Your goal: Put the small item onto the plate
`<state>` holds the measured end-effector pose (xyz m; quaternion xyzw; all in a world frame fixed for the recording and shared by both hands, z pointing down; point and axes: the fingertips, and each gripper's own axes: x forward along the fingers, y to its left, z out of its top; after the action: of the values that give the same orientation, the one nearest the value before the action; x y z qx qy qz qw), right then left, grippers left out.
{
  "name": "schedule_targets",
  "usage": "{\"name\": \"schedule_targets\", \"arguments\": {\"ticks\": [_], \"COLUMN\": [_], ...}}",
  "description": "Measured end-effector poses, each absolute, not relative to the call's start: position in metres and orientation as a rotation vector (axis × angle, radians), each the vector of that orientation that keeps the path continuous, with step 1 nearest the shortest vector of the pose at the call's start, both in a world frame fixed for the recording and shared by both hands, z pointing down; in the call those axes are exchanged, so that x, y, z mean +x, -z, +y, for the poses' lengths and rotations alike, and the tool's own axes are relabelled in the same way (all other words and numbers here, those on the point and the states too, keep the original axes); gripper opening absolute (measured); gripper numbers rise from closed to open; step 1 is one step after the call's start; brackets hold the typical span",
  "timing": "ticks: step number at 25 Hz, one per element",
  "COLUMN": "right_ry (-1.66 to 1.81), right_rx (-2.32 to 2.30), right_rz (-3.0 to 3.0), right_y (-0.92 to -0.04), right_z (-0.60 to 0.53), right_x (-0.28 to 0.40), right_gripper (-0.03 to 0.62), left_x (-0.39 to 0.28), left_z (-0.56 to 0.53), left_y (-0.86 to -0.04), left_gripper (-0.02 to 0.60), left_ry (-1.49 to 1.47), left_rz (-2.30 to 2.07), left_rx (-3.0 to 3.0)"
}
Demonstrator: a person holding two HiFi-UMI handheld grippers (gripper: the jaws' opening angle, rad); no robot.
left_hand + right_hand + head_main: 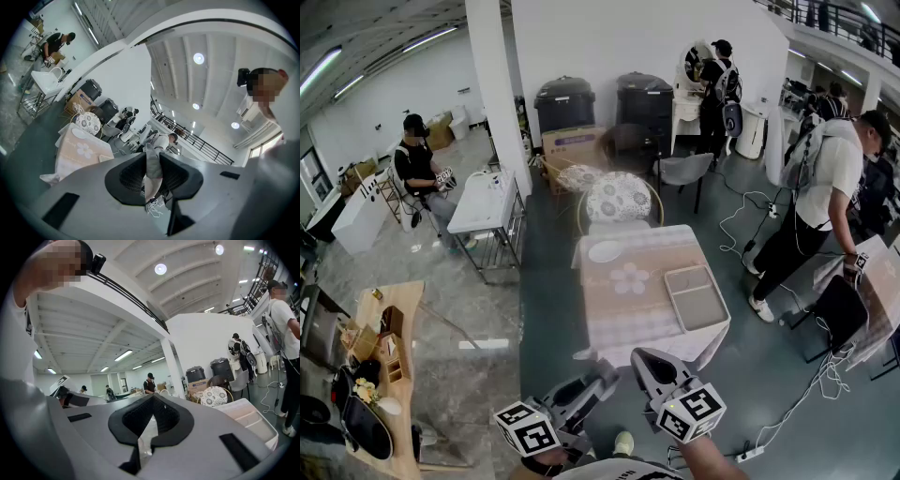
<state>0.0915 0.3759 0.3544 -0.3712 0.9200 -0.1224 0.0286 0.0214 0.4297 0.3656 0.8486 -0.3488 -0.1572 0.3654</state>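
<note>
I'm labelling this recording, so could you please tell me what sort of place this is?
Probably a large indoor hall set up as a workshop: a dressed table with a plate and tray, a freestanding sink, and a railed gallery above.

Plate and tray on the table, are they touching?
Apart. The head view shows the plate near the far left corner, the tray along the right edge, with bare tablecloth between.

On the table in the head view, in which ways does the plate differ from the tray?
The plate is round and white; the tray is rectangular and grey. The plate looks smaller than the tray. The plate lies near the far left corner of the table, while the tray lies along its right edge, nearer the person. Both lie flat on the table, and both look empty.
</note>
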Motion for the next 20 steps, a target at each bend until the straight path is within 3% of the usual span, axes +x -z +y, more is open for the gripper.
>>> {"name": "schedule_targets", "arguments": {"ticks": [20], "right_ry": [0.458], "right_rx": [-1.042], "right_rz": [2.773], "right_y": [-0.353], "right_z": [0.34], "right_x": [0.106], "right_gripper": [0.014], "left_x": [0.028], "left_z": [0.386], "left_y": [-0.365], "left_gripper": [0.087], "left_ry": [0.375], "left_rz": [-0.96], "left_rx": [2.197]}}
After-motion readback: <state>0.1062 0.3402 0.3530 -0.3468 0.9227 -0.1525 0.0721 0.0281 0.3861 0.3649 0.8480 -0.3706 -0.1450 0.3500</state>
